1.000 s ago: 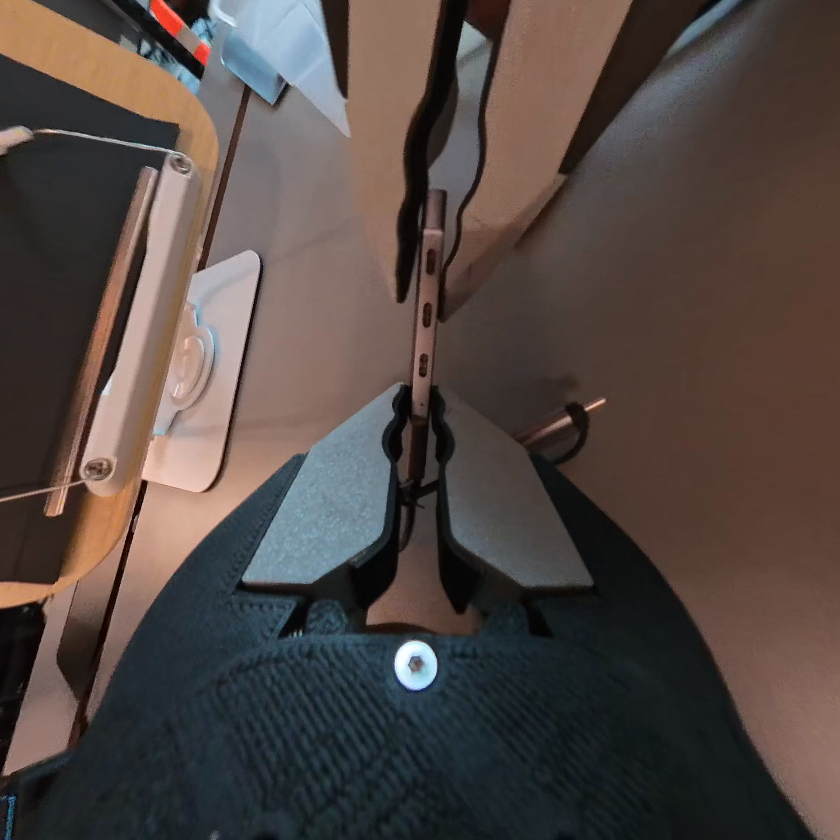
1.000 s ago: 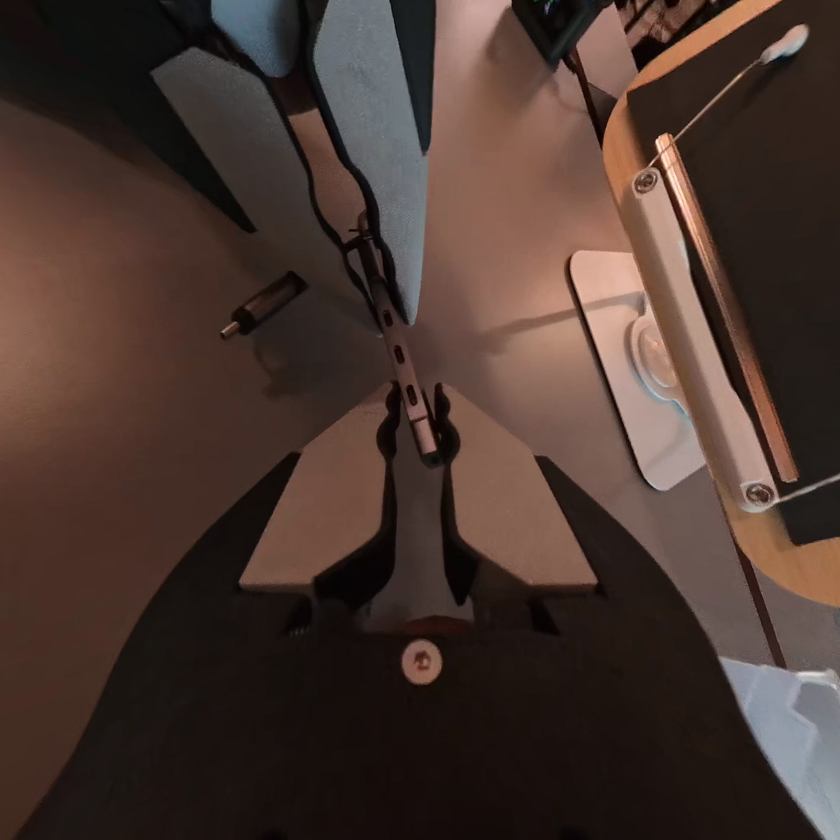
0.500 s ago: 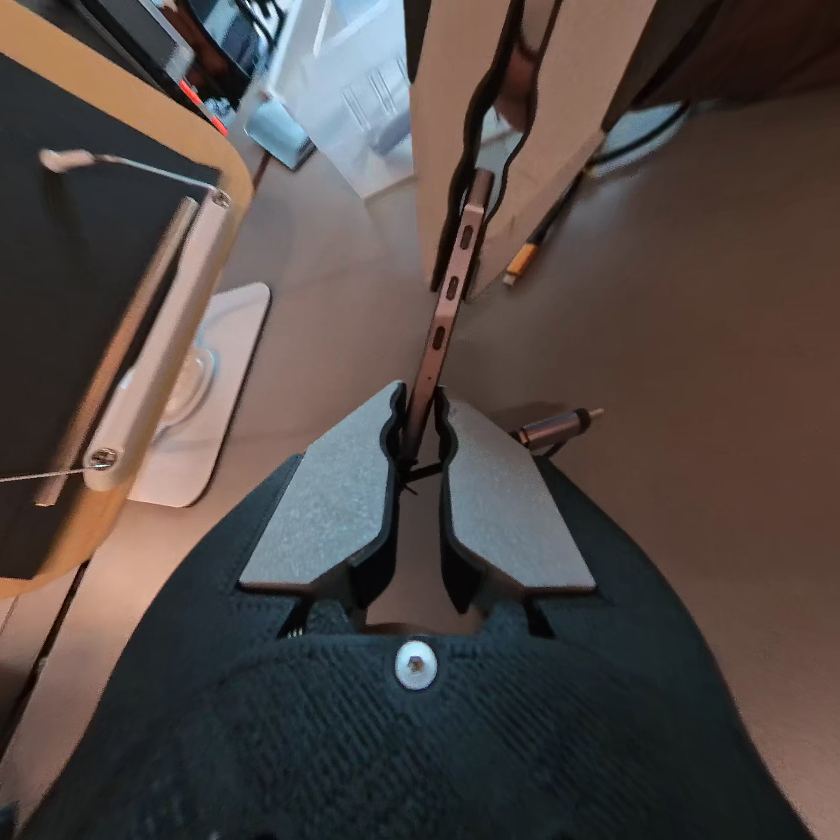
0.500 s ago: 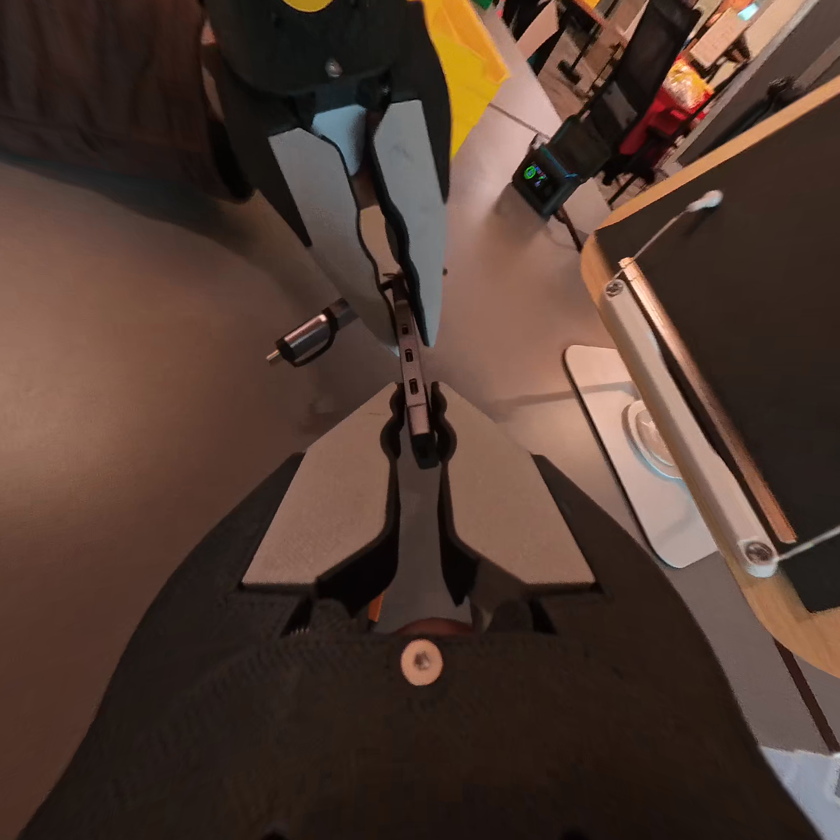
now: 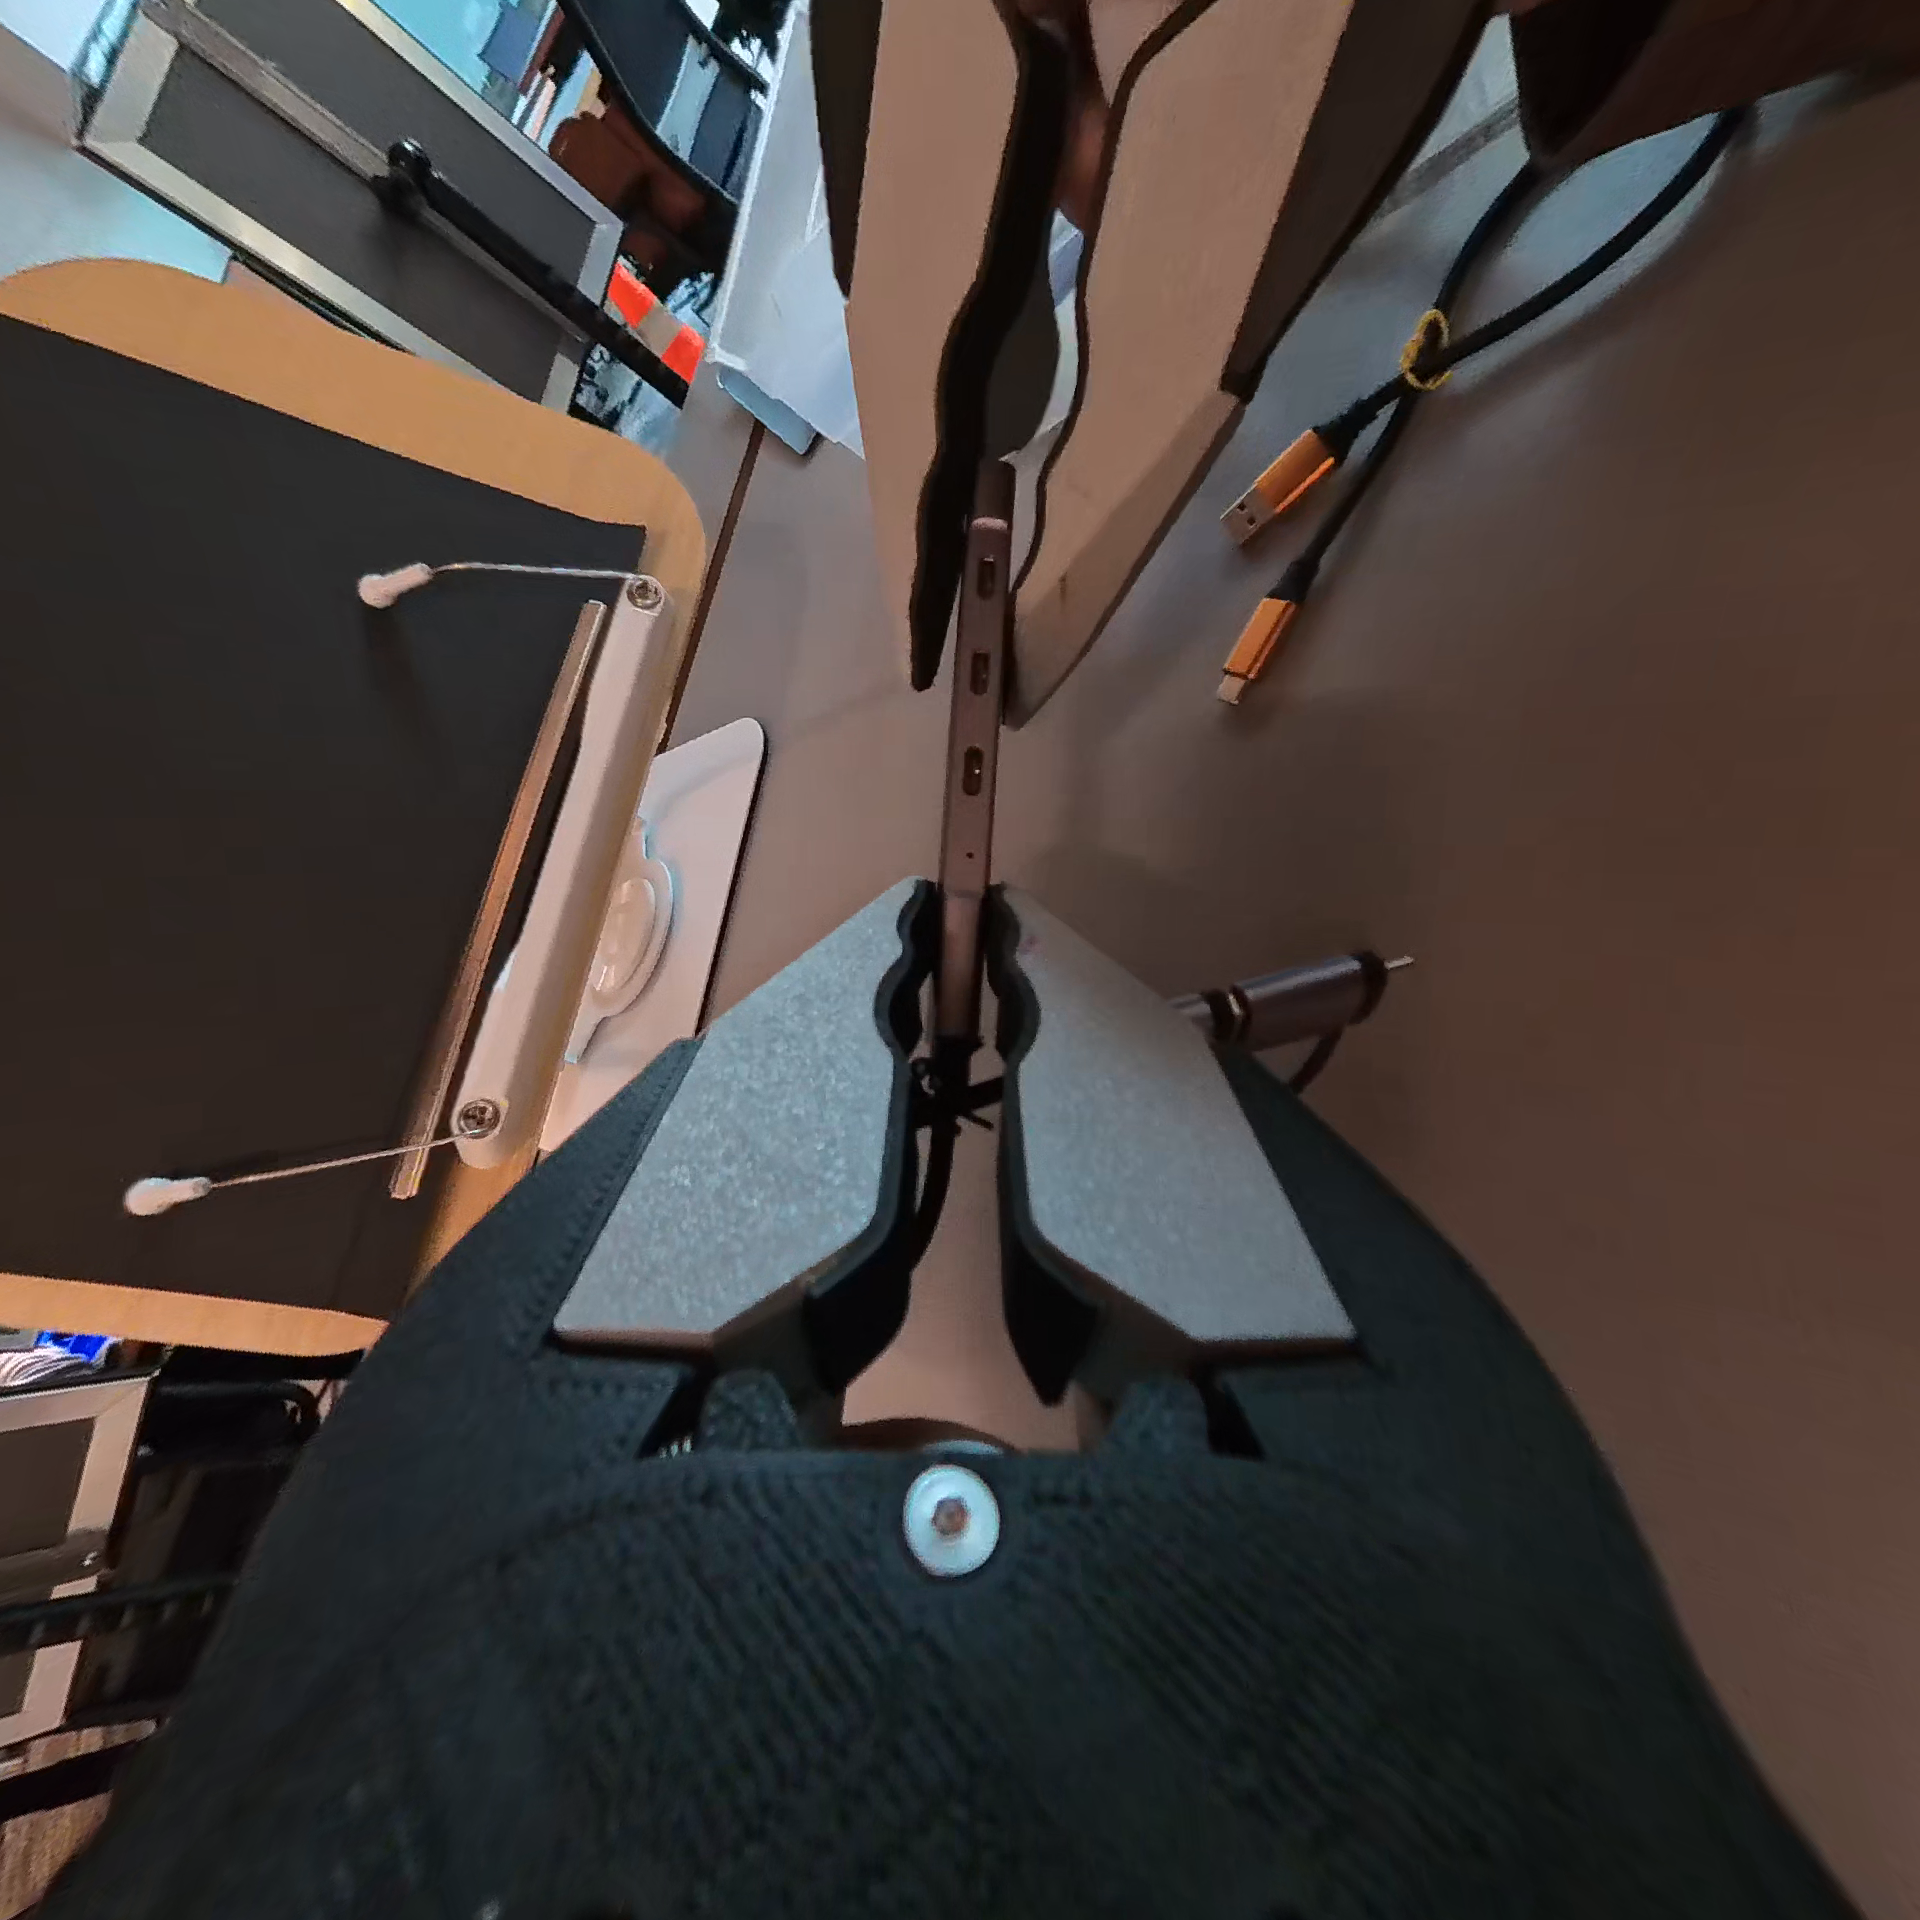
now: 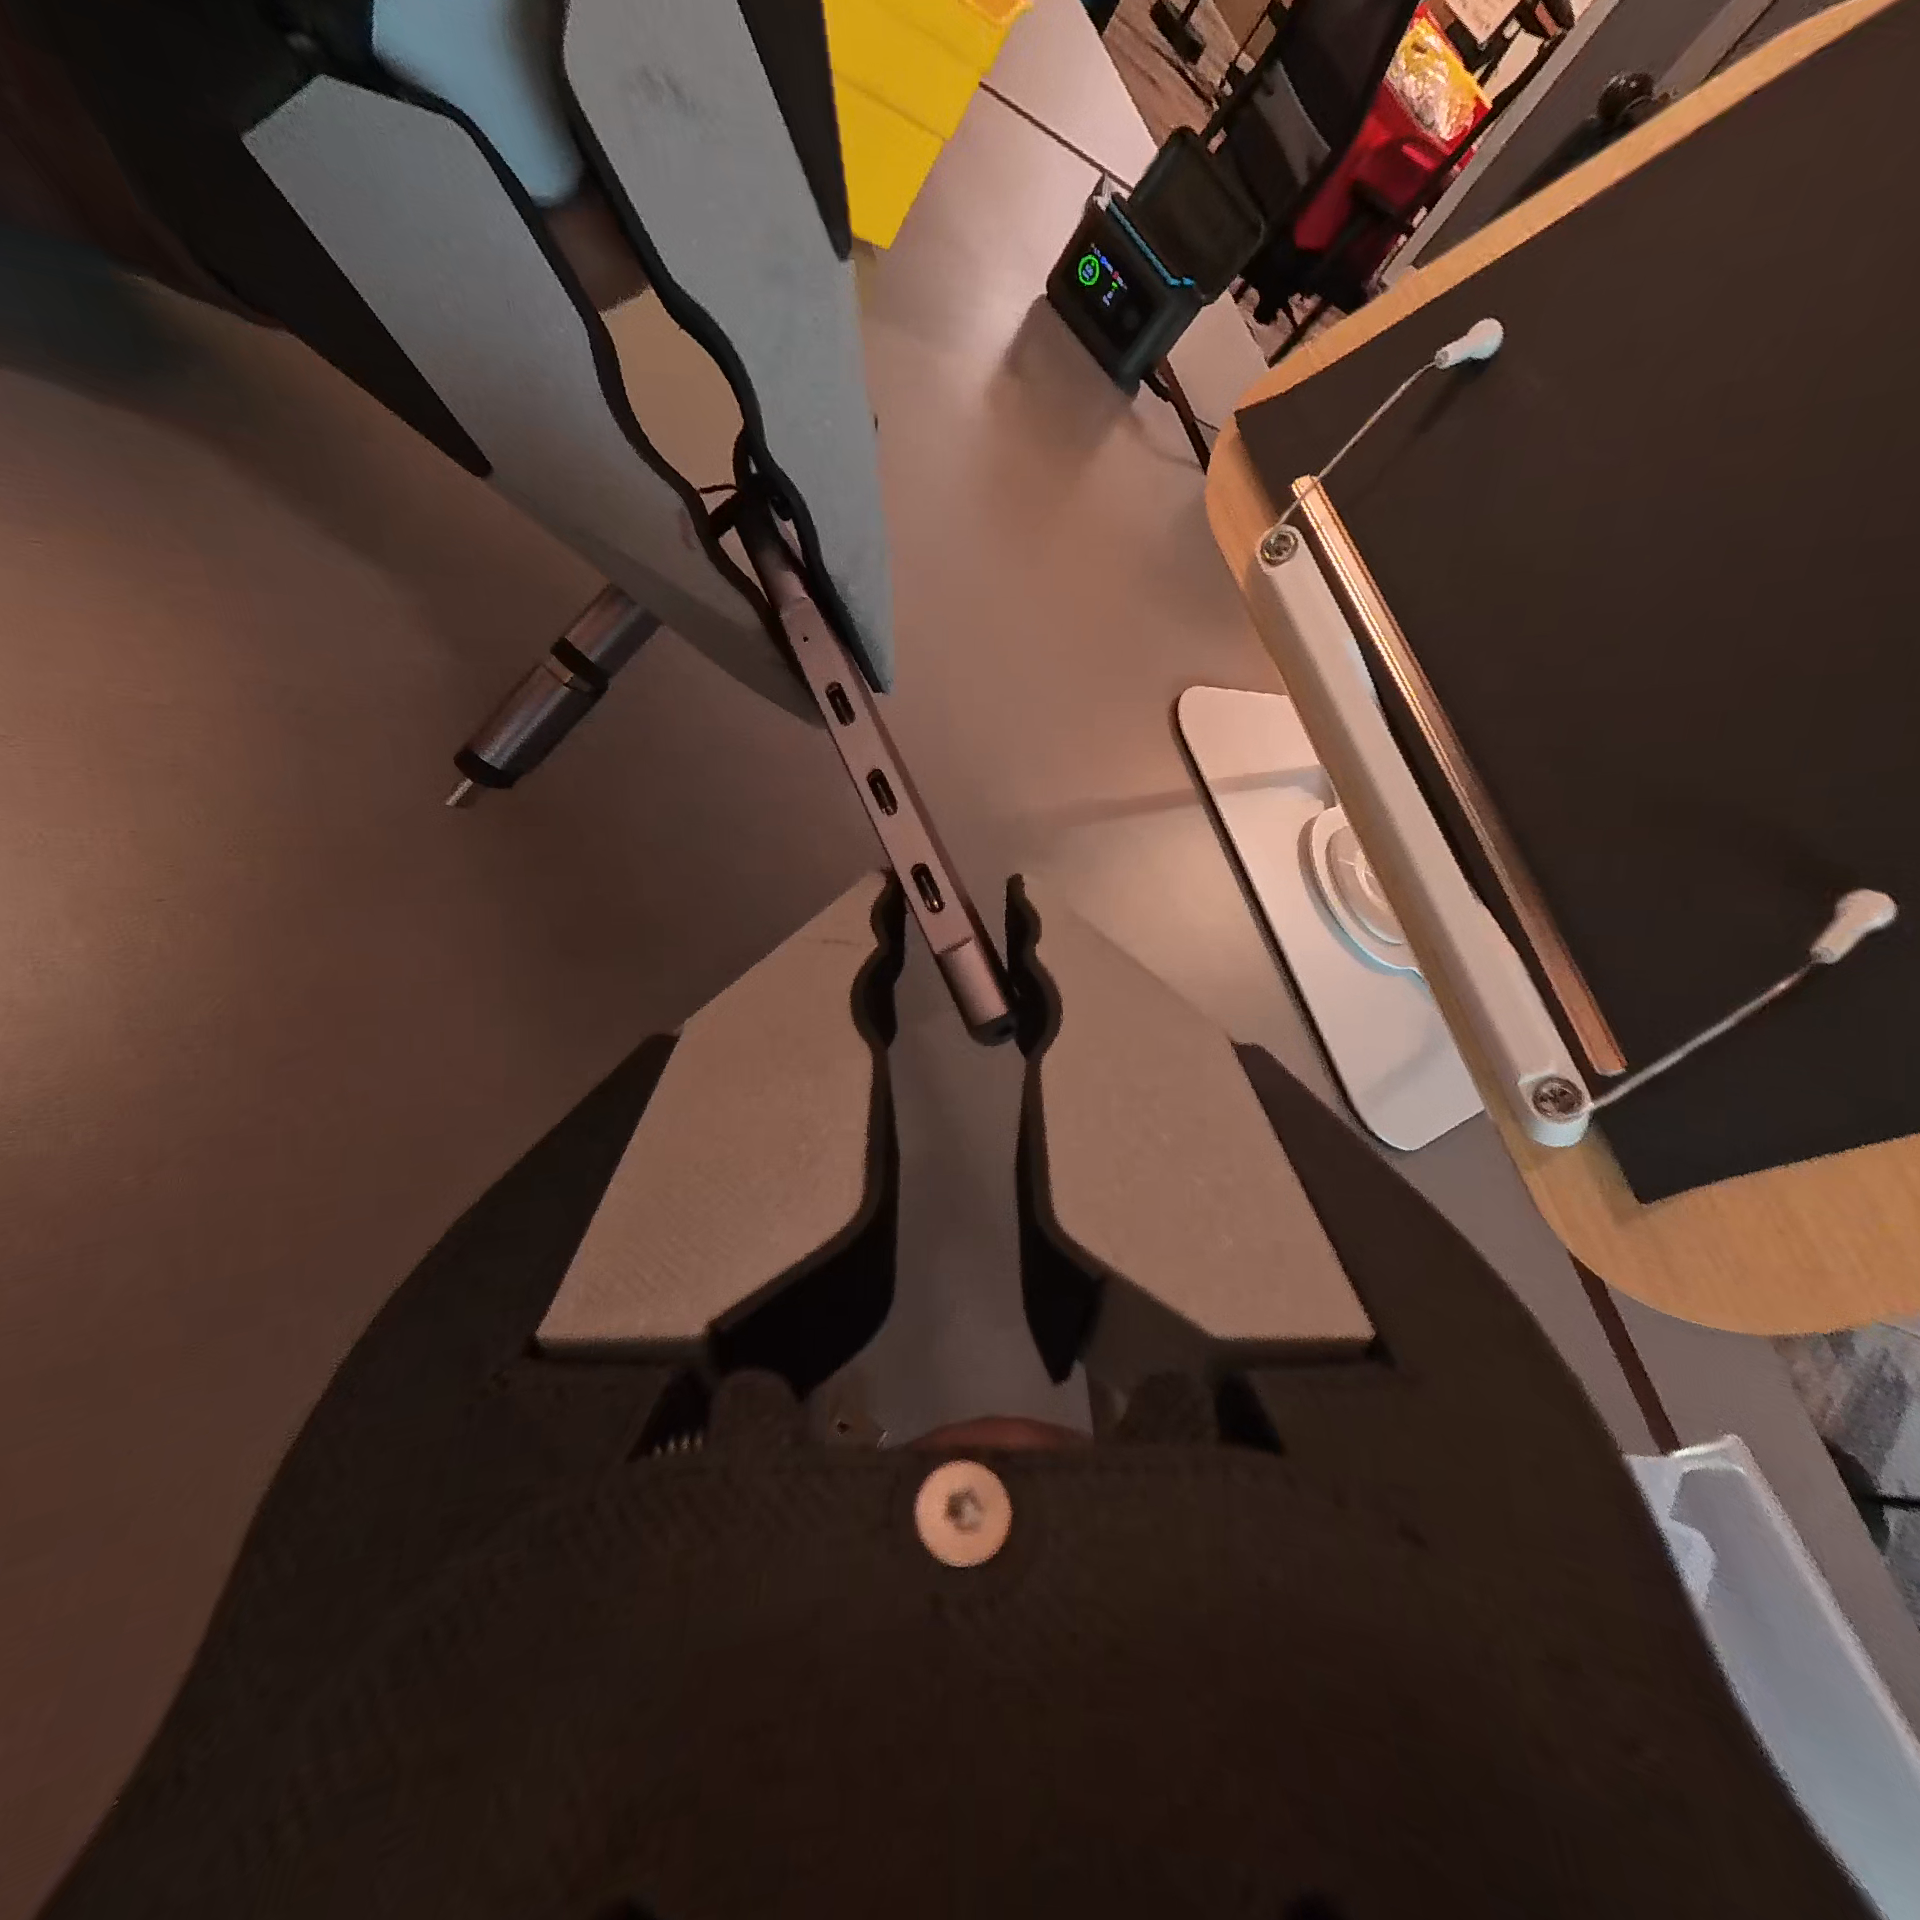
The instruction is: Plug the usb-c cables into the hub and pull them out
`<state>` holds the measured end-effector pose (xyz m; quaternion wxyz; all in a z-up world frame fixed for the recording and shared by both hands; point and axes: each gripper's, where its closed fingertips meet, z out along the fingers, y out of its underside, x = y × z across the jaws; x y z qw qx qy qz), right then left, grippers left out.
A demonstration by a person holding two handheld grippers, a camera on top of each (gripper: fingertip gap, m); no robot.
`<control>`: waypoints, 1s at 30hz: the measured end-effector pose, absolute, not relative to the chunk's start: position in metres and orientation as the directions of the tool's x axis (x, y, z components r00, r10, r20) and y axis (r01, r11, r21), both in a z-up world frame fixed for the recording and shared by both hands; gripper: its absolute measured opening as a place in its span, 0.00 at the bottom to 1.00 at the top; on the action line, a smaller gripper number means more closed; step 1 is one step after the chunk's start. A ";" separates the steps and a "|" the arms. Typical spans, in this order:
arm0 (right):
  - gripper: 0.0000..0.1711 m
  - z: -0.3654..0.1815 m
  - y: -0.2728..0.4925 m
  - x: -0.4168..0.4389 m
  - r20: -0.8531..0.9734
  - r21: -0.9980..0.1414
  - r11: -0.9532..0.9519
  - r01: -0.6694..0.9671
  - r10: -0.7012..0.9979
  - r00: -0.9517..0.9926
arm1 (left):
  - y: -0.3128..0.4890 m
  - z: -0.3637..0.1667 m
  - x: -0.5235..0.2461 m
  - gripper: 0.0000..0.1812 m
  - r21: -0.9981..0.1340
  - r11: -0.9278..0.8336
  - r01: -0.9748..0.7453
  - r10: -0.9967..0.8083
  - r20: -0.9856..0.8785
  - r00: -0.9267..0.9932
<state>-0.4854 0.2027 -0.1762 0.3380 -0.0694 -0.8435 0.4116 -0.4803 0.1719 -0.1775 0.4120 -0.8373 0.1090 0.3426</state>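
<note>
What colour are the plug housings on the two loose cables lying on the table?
Orange, with black cords, on both loose cables; the left wrist view shows them best.

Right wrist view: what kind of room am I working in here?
Probably an office or lab workspace: a grey desk, a portable power station with a lit screen on the floor, and yellow bins beyond it. The hub is held above the desk.

right hand-held gripper [image 6: 954, 914] with jaws parted around the near end of a slim grey hub [image 6: 883, 795], left hand-held gripper [image 6: 774, 540] clamping its far cabled end, hub tilted above brown bench [image 6: 260, 935], loose grey plug [image 6: 545, 707] lying at left
</note>
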 end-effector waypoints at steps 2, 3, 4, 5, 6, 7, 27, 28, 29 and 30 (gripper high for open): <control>0.09 -0.181 0.205 -0.491 0.535 -0.713 0.688 -0.138 0.405 -0.742 | 0.172 -0.180 -0.483 0.03 -0.609 -0.654 -0.449 0.105 -0.661 0.743; 0.09 -0.188 0.208 -0.495 0.553 -0.682 0.723 -0.111 0.409 -0.726 | 0.173 -0.185 -0.485 0.03 -0.596 -0.671 -0.441 0.104 -0.664 0.740; 0.09 -0.193 0.212 -0.498 0.580 -0.643 0.761 -0.088 0.409 -0.705 | 0.173 -0.190 -0.487 0.03 -0.577 -0.690 -0.436 0.096 -0.671 0.735; 0.09 -0.196 0.213 -0.501 0.612 -0.608 0.789 -0.081 0.402 -0.682 | 0.173 -0.194 -0.489 0.03 -0.555 -0.709 -0.436 0.088 -0.683 0.725; 0.11 -0.198 0.213 -0.502 0.634 -0.587 0.805 -0.086 0.391 -0.667 | 0.172 -0.198 -0.492 0.03 -0.535 -0.726 -0.432 0.085 -0.692 0.717; 0.12 -0.198 0.211 -0.502 0.643 -0.580 0.810 -0.093 0.384 -0.663 | 0.171 -0.200 -0.495 0.03 -0.524 -0.737 -0.426 0.086 -0.698 0.711; 0.03 -0.190 0.199 -0.502 0.788 -0.462 0.858 -0.226 0.280 -0.548 | 0.167 -0.163 -0.496 0.16 -0.798 -0.512 -0.319 0.265 -0.499 0.825; 0.03 -0.187 0.201 -0.502 0.774 -0.491 0.843 -0.221 0.305 -0.555 | 0.164 -0.152 -0.494 0.16 -0.845 -0.446 -0.294 0.274 -0.442 0.854; 0.03 -0.183 0.203 -0.502 0.762 -0.517 0.828 -0.218 0.329 -0.558 | 0.161 -0.143 -0.491 0.17 -0.879 -0.386 -0.281 0.266 -0.397 0.878; 0.03 -0.180 0.206 -0.503 0.751 -0.540 0.814 -0.215 0.349 -0.561 | 0.156 -0.137 -0.490 0.17 -0.900 -0.344 -0.266 0.263 -0.365 0.893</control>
